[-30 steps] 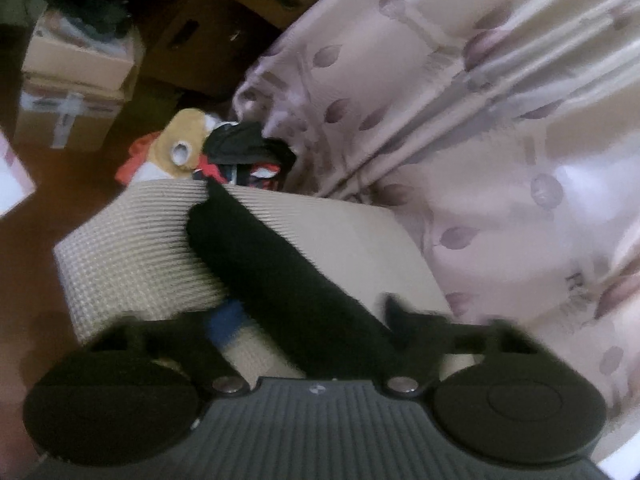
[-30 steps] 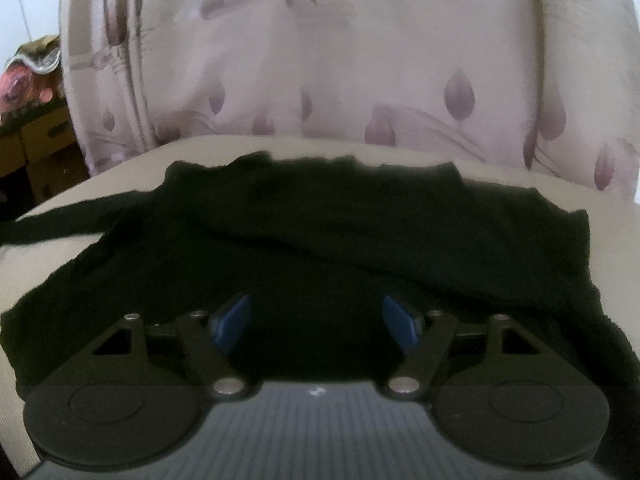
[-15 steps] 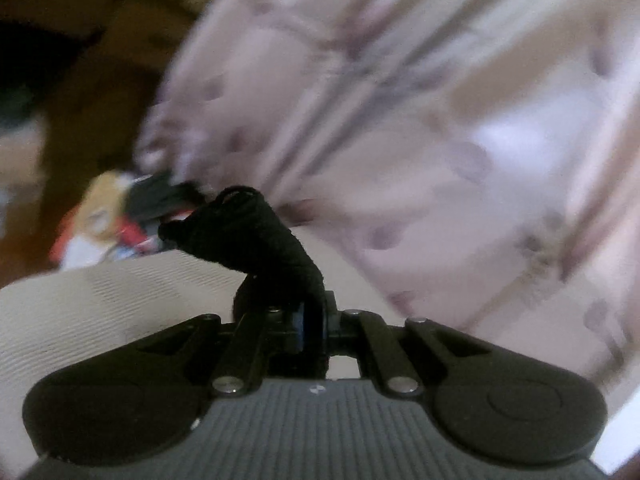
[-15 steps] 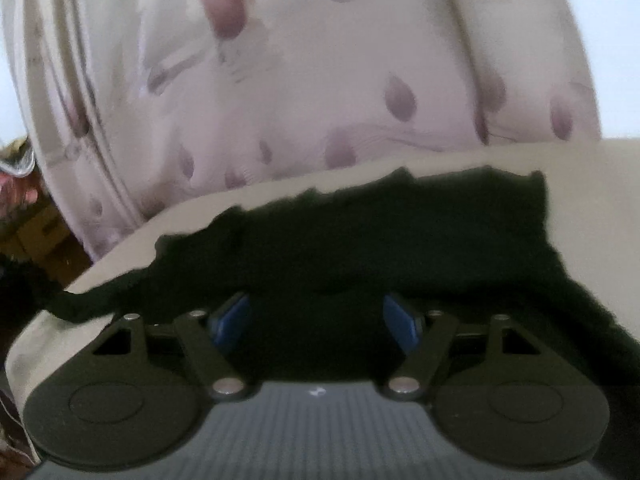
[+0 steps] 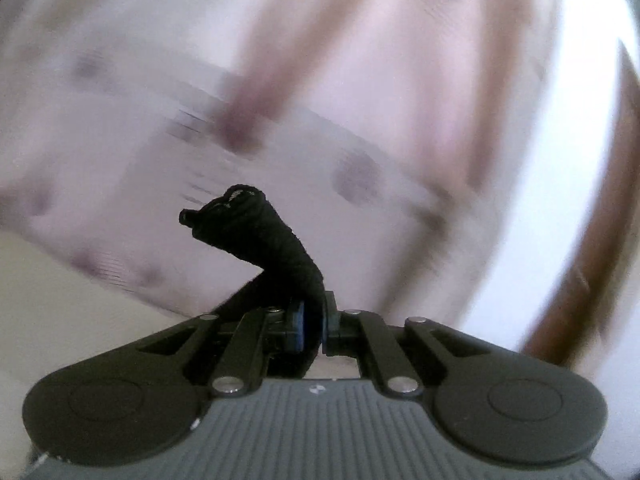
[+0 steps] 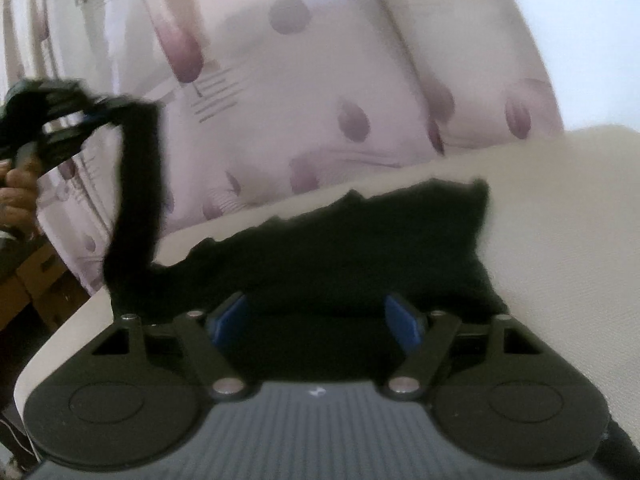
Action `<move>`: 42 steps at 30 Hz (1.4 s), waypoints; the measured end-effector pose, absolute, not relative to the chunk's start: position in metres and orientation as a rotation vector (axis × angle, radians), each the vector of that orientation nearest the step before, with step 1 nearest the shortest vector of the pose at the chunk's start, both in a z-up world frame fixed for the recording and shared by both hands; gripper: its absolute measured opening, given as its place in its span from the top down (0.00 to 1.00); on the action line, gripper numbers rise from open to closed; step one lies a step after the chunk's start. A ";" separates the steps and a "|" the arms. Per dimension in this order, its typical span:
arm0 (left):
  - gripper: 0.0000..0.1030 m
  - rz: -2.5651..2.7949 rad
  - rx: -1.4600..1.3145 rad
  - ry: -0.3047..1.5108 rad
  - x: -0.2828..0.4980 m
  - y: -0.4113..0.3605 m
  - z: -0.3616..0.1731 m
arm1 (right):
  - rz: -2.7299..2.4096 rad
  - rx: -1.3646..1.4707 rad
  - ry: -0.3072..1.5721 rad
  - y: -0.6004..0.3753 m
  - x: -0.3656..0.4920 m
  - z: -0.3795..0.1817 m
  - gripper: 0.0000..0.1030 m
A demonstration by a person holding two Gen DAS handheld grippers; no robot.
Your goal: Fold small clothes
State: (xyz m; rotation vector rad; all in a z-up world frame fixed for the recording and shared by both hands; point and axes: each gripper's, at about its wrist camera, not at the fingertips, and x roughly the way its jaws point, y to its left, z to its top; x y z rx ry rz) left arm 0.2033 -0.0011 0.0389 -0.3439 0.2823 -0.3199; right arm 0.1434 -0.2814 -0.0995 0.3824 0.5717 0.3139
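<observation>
While your left hand [image 6: 18, 196] holds its tool up at the far left of the right wrist view, the left gripper [image 6: 100, 114] has its jaws pressed together on the end of a sleeve [image 6: 138, 200] of the black knit garment [image 6: 360, 248]. That sleeve hangs from the jaws as a dark band down to the garment's near left corner. In the left wrist view the same left gripper [image 5: 313, 326] shows its blue pads closed tight on the sleeve [image 5: 280, 248], whose free end curls up and to the left above the jaws; everything behind it is smeared by blur.

Moving right, the body of the black knit garment lies flat on the cream cushioned surface [image 6: 560, 216], with its ragged far edge running up toward the right and ending in a raised corner. Behind it hangs a pale curtain [image 6: 320, 80] printed with purple leaf shapes.

Your right gripper [image 6: 318, 318] sits low over the near edge of the garment. Its jaws are spread wide and opening, the blue pads [image 6: 230, 316] standing apart with black fabric lying between them, and neither pad visibly presses on the cloth.
</observation>
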 end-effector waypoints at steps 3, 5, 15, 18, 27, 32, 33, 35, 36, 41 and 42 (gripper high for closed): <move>0.92 -0.423 -0.302 0.359 0.220 -0.058 0.004 | 0.305 0.417 0.583 -0.295 0.143 -0.106 0.26; 0.92 -0.476 -0.270 0.421 0.230 -0.091 -0.026 | 0.299 0.447 0.588 -0.304 0.142 -0.111 0.26; 0.13 -0.637 -0.177 0.548 0.239 -0.141 -0.119 | 0.311 0.493 0.591 -0.319 0.139 -0.117 0.26; 0.00 -0.537 -0.282 0.451 0.218 -0.099 -0.108 | 0.306 0.497 0.563 -0.327 0.138 -0.109 0.26; 0.00 -0.190 -0.170 0.439 0.184 0.009 -0.149 | 0.269 0.339 0.553 -0.357 0.191 -0.090 0.26; 0.00 -0.120 -0.299 0.435 0.186 0.039 -0.172 | 0.278 0.254 0.622 -0.349 0.241 -0.099 0.27; 0.00 -0.105 -0.334 0.425 0.184 0.047 -0.173 | 0.293 0.246 0.634 -0.346 0.248 -0.101 0.27; 0.00 -0.086 -0.384 0.430 0.183 0.052 -0.178 | 0.309 0.215 0.667 -0.337 0.263 -0.107 0.28; 0.00 -0.087 -0.407 0.433 0.185 0.054 -0.180 | 0.298 0.194 0.680 -0.334 0.269 -0.111 0.28; 0.00 -0.071 -0.445 0.446 0.189 0.062 -0.176 | 0.316 0.113 0.761 -0.318 0.286 -0.132 0.82; 0.00 -0.069 -0.449 0.447 0.190 0.062 -0.177 | 0.313 0.103 0.741 -0.316 0.282 -0.132 0.84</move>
